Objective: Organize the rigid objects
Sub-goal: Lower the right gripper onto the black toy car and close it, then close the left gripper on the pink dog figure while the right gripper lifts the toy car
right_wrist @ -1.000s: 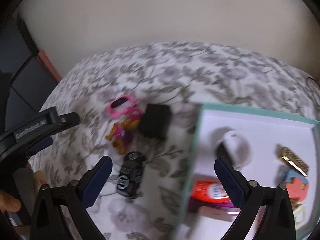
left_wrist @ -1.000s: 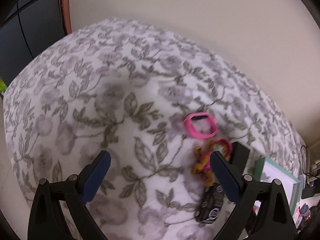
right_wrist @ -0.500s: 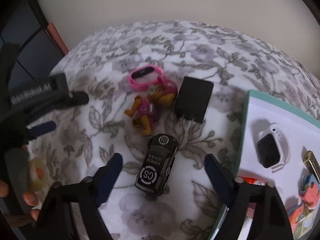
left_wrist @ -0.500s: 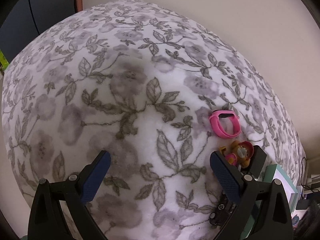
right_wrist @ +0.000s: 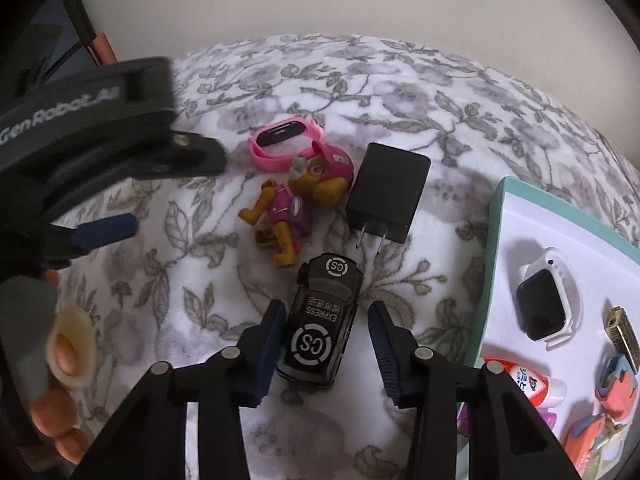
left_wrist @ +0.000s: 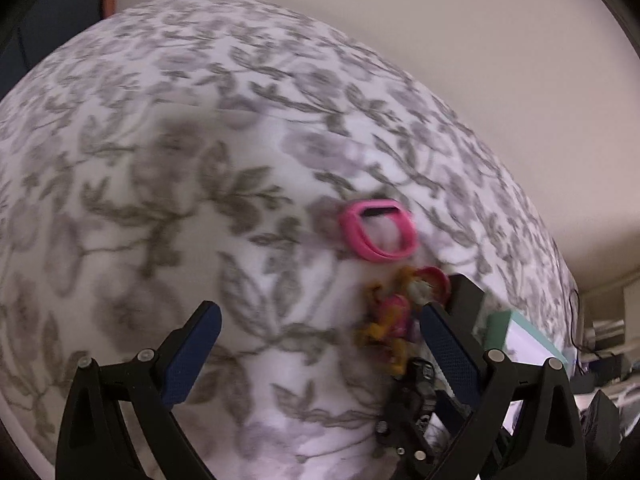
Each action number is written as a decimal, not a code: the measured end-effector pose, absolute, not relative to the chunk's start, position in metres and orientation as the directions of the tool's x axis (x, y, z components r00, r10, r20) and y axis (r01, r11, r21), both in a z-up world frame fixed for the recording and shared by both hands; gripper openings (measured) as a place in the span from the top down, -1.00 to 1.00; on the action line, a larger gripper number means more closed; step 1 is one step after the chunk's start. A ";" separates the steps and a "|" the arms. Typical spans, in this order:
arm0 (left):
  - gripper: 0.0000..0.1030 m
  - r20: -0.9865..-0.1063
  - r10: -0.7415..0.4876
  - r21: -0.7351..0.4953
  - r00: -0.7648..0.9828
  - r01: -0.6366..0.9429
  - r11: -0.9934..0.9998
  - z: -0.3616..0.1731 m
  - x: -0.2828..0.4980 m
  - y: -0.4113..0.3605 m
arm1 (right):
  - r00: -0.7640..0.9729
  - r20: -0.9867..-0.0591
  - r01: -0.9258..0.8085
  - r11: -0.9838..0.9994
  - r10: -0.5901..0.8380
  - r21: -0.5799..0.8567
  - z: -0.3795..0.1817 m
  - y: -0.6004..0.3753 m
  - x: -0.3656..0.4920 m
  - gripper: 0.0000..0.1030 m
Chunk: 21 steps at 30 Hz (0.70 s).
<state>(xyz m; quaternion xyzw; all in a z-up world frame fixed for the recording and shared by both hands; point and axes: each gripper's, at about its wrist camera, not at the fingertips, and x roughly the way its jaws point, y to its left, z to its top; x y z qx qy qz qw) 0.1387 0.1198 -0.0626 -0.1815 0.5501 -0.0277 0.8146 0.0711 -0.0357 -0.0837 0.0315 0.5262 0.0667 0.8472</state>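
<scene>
A black toy car (right_wrist: 324,320) marked "CS EXPRESS" lies on the floral cloth between the fingers of my right gripper (right_wrist: 328,308). Its jaws are closing; the left pad (right_wrist: 272,340) is at the car's side, while a small gap shows at the right pad. Beyond the car lie a toy dog figure (right_wrist: 296,212), a pink wristband (right_wrist: 286,148) and a black plug charger (right_wrist: 388,196). My left gripper (left_wrist: 320,314) hangs open over bare cloth, with the pink wristband (left_wrist: 378,234) and the dog figure (left_wrist: 396,312) just past its right finger.
A white tray with a teal rim (right_wrist: 496,240) stands at the right, holding a white smartwatch (right_wrist: 546,304), a glue tube (right_wrist: 528,380) and several small items. A wall runs behind the cloth-covered surface. A hand (right_wrist: 64,348) holds the left gripper's body (right_wrist: 96,120).
My right gripper came down over the black car and its jaws narrowed from wide to close around it. The left gripper sank and turned, bringing the wristband and dog figure nearer its right finger.
</scene>
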 end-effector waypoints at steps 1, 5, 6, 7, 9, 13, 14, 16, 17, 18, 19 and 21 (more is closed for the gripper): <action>-0.93 -0.884 -0.255 -0.330 0.392 -0.138 0.934 -0.064 0.140 0.115 | 0.437 -0.886 -0.081 0.988 0.155 0.132 -0.083 -0.036 0.072 0.23; -0.93 -0.890 -0.258 -0.311 0.376 -0.087 0.946 -0.072 0.141 0.098 | 0.445 -0.882 -0.072 0.988 0.155 0.138 -0.081 -0.041 0.074 0.30; -0.93 -0.889 -0.265 -0.315 0.373 -0.079 0.946 -0.075 0.142 0.095 | 0.445 -0.881 -0.069 0.987 0.159 0.143 -0.081 -0.044 0.074 0.30; -0.93 -0.889 -0.272 -0.319 0.369 -0.073 0.945 -0.077 0.143 0.093 | 0.445 -0.881 -0.065 0.987 0.160 0.147 -0.081 -0.046 0.074 0.30; -0.93 -0.889 -0.274 -0.317 0.368 -0.061 0.947 -0.079 0.143 0.089 | 0.444 -0.882 -0.050 0.987 0.158 0.152 -0.082 -0.053 0.076 0.32; -0.92 -0.891 -0.260 -0.291 0.373 -0.028 0.956 -0.082 0.145 0.078 | 0.452 -0.874 -0.023 0.982 0.179 0.190 -0.078 -0.066 0.076 0.32; -0.91 -0.890 -0.258 -0.287 0.375 -0.021 0.958 -0.083 0.145 0.076 | 0.453 -0.873 -0.021 0.982 0.179 0.190 -0.078 -0.067 0.076 0.32; -0.78 -0.891 -0.248 -0.269 0.379 -0.002 0.963 -0.083 0.146 0.071 | 0.455 -0.872 -0.019 0.980 0.183 0.196 -0.077 -0.069 0.077 0.32; -0.61 -0.894 -0.241 -0.257 0.378 0.010 0.966 -0.084 0.147 0.068 | 0.454 -0.871 -0.017 0.979 0.188 0.202 -0.077 -0.070 0.077 0.32; -0.57 -0.895 -0.239 -0.251 0.377 0.018 0.968 -0.085 0.148 0.066 | 0.453 -0.871 -0.016 0.978 0.191 0.207 -0.077 -0.071 0.076 0.32; -0.53 -0.894 -0.243 -0.251 0.376 0.027 0.967 -0.087 0.148 0.064 | 0.453 -0.870 -0.015 0.977 0.195 0.211 -0.077 -0.071 0.075 0.32; -0.49 -0.894 -0.242 -0.245 0.376 0.040 0.969 -0.089 0.149 0.060 | 0.452 -0.870 -0.015 0.976 0.199 0.215 -0.077 -0.071 0.073 0.32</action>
